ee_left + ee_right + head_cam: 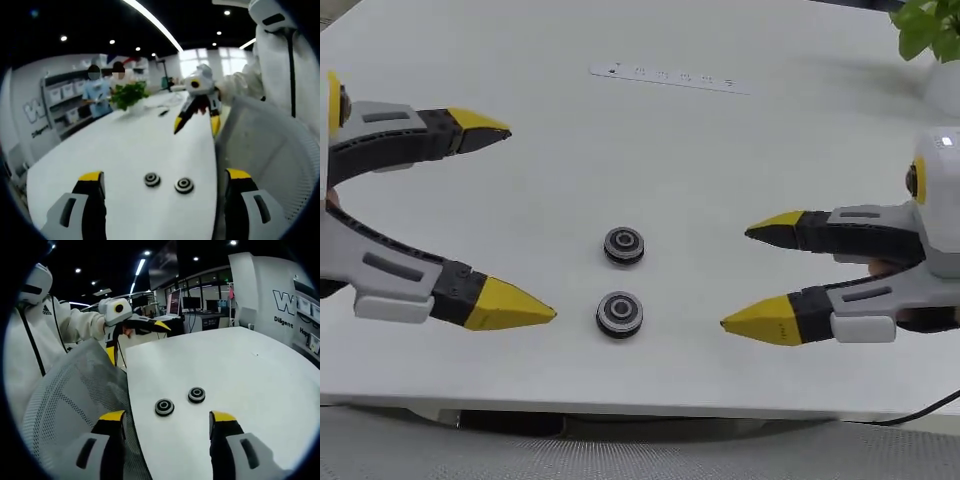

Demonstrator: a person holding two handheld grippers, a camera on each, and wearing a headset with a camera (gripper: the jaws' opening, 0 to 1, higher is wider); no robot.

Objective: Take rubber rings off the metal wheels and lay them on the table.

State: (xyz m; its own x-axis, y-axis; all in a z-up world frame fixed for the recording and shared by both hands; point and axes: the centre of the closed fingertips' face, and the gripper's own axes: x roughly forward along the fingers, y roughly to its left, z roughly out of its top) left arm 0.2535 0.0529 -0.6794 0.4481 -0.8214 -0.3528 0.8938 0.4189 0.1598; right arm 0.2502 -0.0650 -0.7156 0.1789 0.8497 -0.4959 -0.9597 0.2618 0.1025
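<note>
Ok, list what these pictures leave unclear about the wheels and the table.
Head view: marks on the thin pale strip at the white table's far side, too small to read.
Head view: green leafy plant, cut off by the corner.
All views: far black-rimmed metal wheel and near black-rimmed metal wheel, too small to tell where rubber meets metal.

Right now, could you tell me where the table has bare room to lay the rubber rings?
Bare table between the far wheel and the marked strip, and beside the left gripper and right gripper. Crowded between far wheel and near wheel.
</note>
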